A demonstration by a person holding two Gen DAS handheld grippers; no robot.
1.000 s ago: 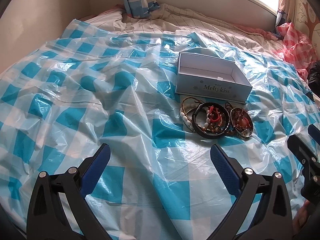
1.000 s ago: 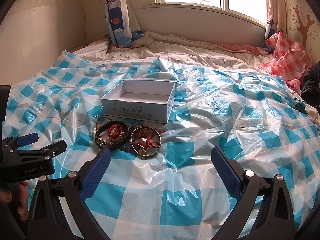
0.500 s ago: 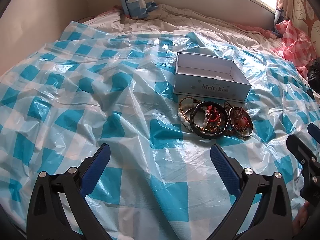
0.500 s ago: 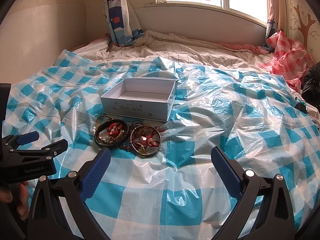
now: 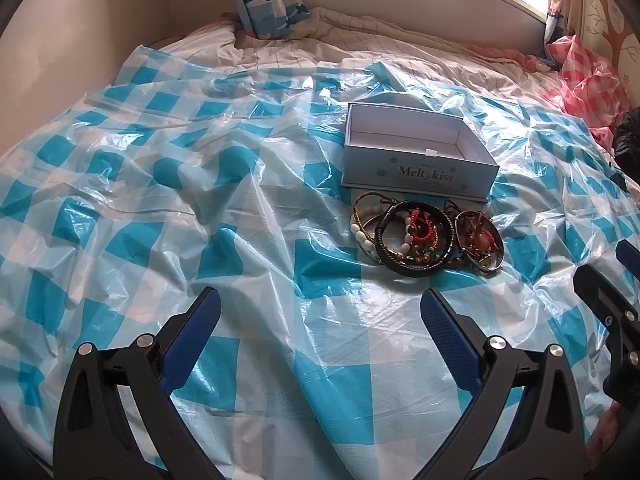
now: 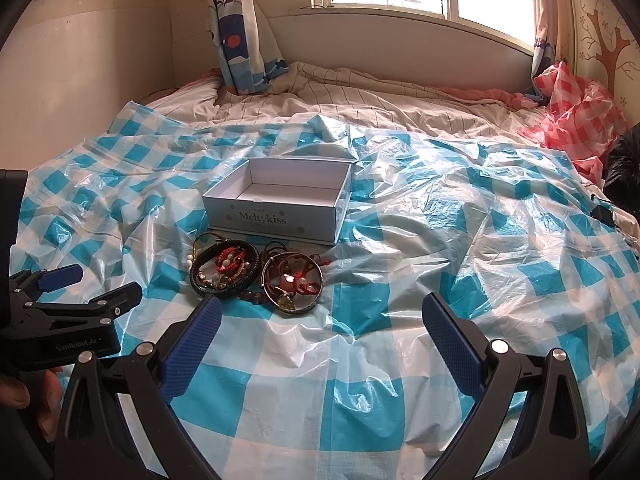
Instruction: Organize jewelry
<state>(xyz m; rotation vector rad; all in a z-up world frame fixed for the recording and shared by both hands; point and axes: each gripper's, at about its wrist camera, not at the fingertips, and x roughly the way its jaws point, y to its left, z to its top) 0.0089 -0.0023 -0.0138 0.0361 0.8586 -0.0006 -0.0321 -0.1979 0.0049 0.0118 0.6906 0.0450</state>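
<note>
Since a second ago, slightly closer to the pile, nothing gripped yet. Left gripper (image 5: 320, 312) wide and empty, low over the checkered plastic sheet (image 5: 160, 200). Bracelets (image 5: 424, 238) heaped just before the open, empty box (image 5: 420, 170), touching nothing else. Right gripper (image 6: 320, 320) wide, empty too, near the heap. Crumpled sheet possibly snagging; bracelets tangled together.

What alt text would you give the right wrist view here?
A heap of bracelets lies on a blue-checked plastic sheet over a bed, just in front of an open, empty white Meltykiss box. The right gripper hovers open near the heap; the left gripper shows at left.
</note>
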